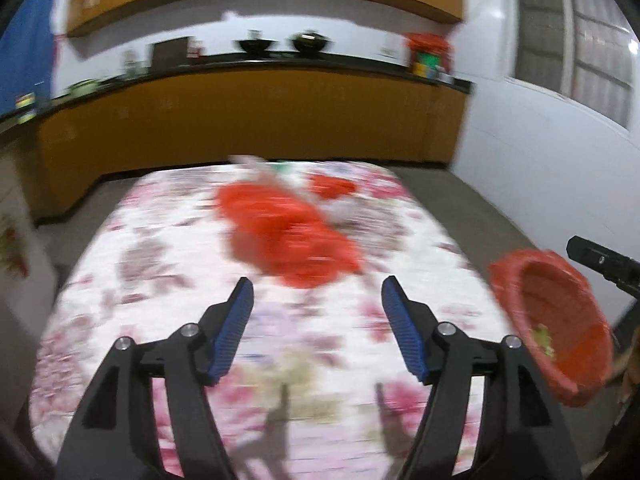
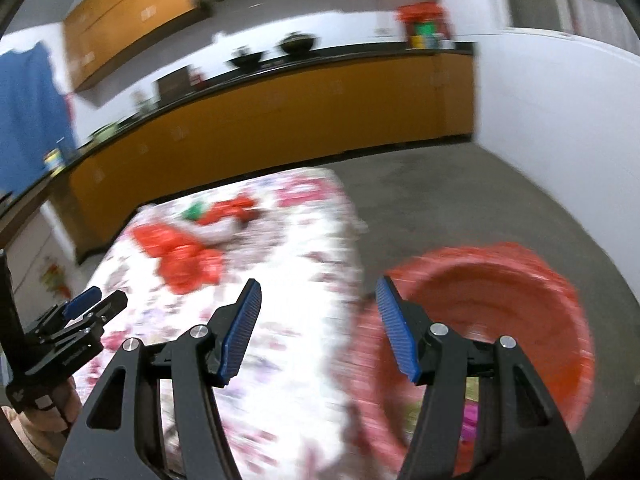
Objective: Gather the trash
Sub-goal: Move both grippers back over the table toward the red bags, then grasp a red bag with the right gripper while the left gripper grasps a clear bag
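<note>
Crumpled red plastic trash (image 1: 288,232) lies in the middle of the floral-clothed table (image 1: 160,264); it also shows in the right wrist view (image 2: 184,260). More red, white and green scraps (image 2: 224,214) lie farther back. My left gripper (image 1: 318,300) is open and empty above the table, just short of the red trash. A red basket bin (image 2: 512,320) stands off the table's right edge, with some trash inside; it also shows in the left wrist view (image 1: 556,328). My right gripper (image 2: 318,300) is open and empty over the table edge and the bin. Both views are motion-blurred.
Orange kitchen cabinets with a black counter (image 1: 260,64) run along the back wall, with pots and boxes on top. Grey floor (image 2: 460,200) lies between table and white wall. A window (image 1: 576,36) is at right.
</note>
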`<action>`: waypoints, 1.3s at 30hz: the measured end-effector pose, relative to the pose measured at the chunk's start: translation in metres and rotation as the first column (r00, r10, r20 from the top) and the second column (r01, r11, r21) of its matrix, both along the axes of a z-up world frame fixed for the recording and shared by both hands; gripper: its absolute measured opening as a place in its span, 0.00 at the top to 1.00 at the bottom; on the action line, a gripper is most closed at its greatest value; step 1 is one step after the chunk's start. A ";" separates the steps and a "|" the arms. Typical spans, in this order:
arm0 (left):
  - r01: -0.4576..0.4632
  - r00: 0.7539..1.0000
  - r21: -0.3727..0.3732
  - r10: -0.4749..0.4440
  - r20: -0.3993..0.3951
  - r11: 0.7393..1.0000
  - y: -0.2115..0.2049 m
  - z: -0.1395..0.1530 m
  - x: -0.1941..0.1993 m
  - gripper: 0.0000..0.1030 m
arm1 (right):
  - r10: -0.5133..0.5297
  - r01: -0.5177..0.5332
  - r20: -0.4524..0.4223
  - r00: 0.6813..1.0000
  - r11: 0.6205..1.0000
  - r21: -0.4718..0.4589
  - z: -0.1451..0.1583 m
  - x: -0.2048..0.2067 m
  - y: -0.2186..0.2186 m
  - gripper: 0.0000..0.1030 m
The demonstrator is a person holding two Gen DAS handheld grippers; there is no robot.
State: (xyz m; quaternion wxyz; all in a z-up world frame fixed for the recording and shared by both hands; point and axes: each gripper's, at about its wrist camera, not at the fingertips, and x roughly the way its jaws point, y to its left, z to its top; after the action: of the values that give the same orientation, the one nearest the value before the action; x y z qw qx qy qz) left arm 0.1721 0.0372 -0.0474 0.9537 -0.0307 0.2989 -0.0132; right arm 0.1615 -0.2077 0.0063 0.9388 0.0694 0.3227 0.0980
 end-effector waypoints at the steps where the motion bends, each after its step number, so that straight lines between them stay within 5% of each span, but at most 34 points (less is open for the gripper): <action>1: -0.047 0.999 -0.004 0.047 0.008 0.999 0.018 0.000 -0.003 0.33 | 0.036 -0.036 -0.007 0.999 0.999 0.001 -0.002 0.009 0.017 0.41; 4: -0.152 0.988 -0.024 0.153 0.024 0.988 0.059 0.000 -0.012 0.30 | 0.122 -0.122 -0.012 0.992 0.993 0.001 -0.007 0.032 0.066 0.30; 9: -0.266 0.963 -0.024 0.267 0.037 0.964 0.107 -0.005 -0.027 0.29 | 0.206 -0.209 -0.058 0.977 0.977 -0.040 -0.028 0.070 0.130 0.29; 19: -0.344 0.939 -0.039 0.344 0.002 0.938 0.163 -0.025 -0.042 0.29 | 0.174 -0.198 -0.188 0.967 0.974 -0.114 -0.079 0.130 0.180 0.29; 20: -0.348 0.937 -0.045 0.348 -0.003 0.936 0.166 -0.026 -0.042 0.29 | 0.177 -0.202 -0.207 0.962 0.974 -0.106 -0.084 0.134 0.181 0.31; 24: -0.356 0.934 -0.057 0.356 -0.014 0.933 0.172 -0.031 -0.041 0.29 | 0.231 -0.254 -0.228 0.946 0.964 -0.075 -0.090 0.130 0.187 0.73; 26: -0.355 0.935 -0.064 0.355 -0.018 0.933 0.172 -0.032 -0.041 0.29 | 0.260 -0.284 -0.225 0.939 0.956 -0.081 -0.088 0.122 0.190 0.82; 39: -0.290 0.957 -0.060 0.290 -0.006 0.955 0.142 -0.022 -0.022 0.29 | 0.397 -0.404 -0.177 0.901 0.915 -0.009 -0.063 0.037 0.147 0.90</action>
State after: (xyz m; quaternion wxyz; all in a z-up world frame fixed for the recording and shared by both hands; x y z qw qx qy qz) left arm 0.1506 0.1791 -0.0698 0.9444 -0.1030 0.2892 0.1176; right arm 0.1985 -0.0608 -0.0569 0.8687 -0.0116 0.4117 0.2751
